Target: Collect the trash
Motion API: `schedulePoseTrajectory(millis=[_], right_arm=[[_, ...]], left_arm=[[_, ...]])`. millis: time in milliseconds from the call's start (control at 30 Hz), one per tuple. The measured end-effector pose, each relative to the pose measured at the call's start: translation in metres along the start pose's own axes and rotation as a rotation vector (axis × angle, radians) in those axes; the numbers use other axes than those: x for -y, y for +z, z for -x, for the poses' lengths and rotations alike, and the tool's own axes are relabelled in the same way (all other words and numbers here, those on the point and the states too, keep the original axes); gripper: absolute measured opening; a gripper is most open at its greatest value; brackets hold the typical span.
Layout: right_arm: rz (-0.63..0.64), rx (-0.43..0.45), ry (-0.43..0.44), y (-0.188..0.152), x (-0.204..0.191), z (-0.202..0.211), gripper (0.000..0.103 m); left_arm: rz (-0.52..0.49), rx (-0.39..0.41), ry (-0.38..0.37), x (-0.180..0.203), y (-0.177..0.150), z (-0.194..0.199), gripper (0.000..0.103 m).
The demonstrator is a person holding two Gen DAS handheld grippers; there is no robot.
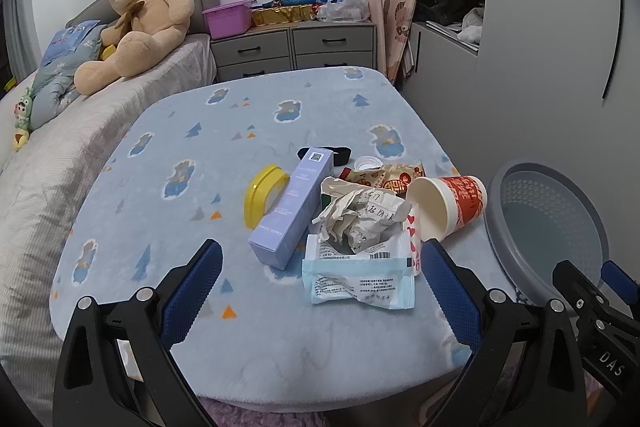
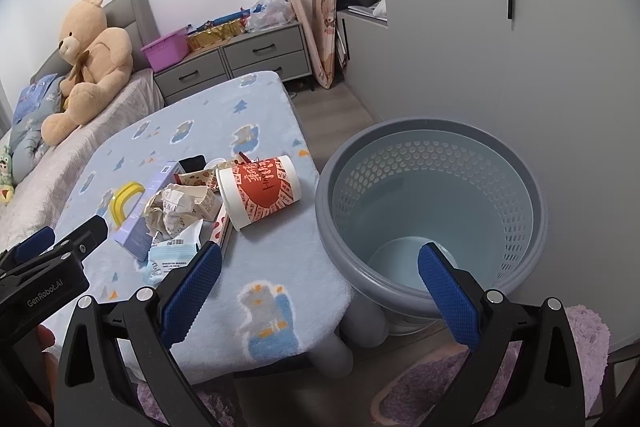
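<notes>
A pile of trash lies on the blue patterned table [image 1: 168, 147]: a light blue wrapper [image 1: 360, 281], crumpled paper [image 1: 360, 217], a lavender box [image 1: 292, 207], a red and white paper cup [image 1: 448, 203] on its side, a red snack wrapper [image 1: 384, 177] and a yellow lid [image 1: 262, 193]. My left gripper [image 1: 320, 287] is open and empty, just short of the blue wrapper. My right gripper [image 2: 320, 287] is open and empty, between the table's edge [image 2: 280, 291] and the grey perforated bin [image 2: 432, 211]. The cup [image 2: 262, 189] and paper [image 2: 172, 207] also show in the right wrist view.
The grey bin [image 1: 548, 223] stands on the floor right of the table. A bed with a teddy bear [image 1: 140, 15] is at the left. A grey drawer unit [image 1: 292, 47] with a pink box stands behind. A white wardrobe [image 1: 540, 27] is at the right. A purple rug [image 2: 440, 379] lies below.
</notes>
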State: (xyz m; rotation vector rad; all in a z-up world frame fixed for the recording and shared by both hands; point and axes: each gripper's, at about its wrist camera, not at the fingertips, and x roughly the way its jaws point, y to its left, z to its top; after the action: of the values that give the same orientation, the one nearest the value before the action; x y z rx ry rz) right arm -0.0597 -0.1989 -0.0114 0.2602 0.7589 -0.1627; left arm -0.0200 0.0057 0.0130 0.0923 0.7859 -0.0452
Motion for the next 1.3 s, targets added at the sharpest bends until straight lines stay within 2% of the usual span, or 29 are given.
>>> schedulePoseTrajectory(millis=[1300], right_arm=[[0.002, 0.018, 0.000, -0.0038, -0.0050, 0.0080, 0.096]], left_arm=[[0.003, 0.006, 0.001, -0.0013, -0.0015, 0.0048, 0.095]])
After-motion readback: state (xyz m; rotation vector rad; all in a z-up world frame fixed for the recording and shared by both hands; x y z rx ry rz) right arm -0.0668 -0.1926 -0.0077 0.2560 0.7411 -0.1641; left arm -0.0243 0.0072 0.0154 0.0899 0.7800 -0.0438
